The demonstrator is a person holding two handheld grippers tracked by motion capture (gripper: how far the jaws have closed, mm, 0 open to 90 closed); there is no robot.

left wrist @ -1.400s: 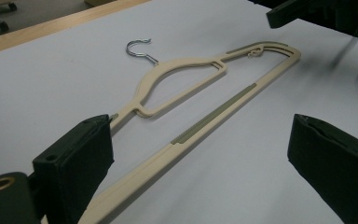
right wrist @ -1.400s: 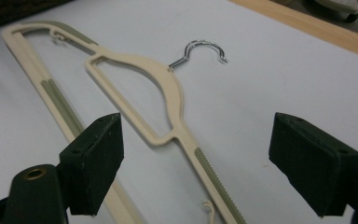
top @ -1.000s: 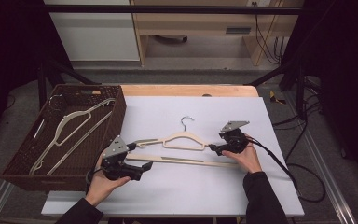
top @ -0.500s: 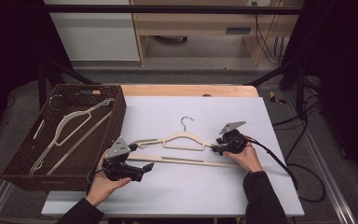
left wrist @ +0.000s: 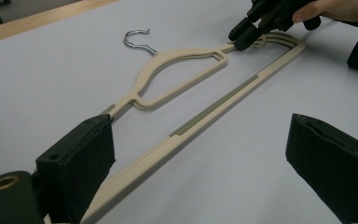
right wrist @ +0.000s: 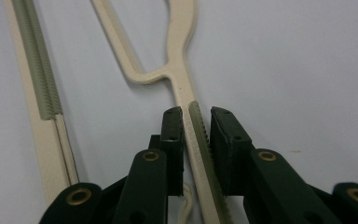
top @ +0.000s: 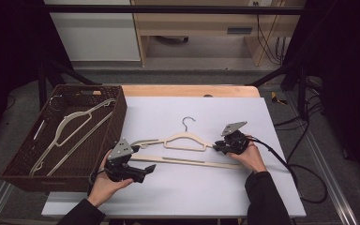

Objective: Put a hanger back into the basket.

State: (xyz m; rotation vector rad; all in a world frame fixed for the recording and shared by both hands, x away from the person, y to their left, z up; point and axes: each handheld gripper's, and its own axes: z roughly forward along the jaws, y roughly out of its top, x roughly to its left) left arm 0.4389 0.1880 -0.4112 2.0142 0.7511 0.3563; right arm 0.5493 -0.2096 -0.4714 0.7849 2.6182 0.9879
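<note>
A beige plastic hanger with a metal hook lies flat on the white table top. My right gripper sits at its right shoulder. Seen in the right gripper view, its jaws have just been closing and now press on the ribbed arm of the hanger from both sides. My left gripper rests near the hanger's left end with its jaws spread wide. In the left gripper view the hanger runs away between those open jaws, untouched, toward the right gripper.
A brown wicker basket stands at the table's left edge with two more beige hangers in it. A black cable trails from the right gripper off the table's right side. A wooden strip edges the far side.
The right gripper's jaws have closed onto the hanger's right arm. Both hands have stayed almost where they were, and the hanger has not shifted.
</note>
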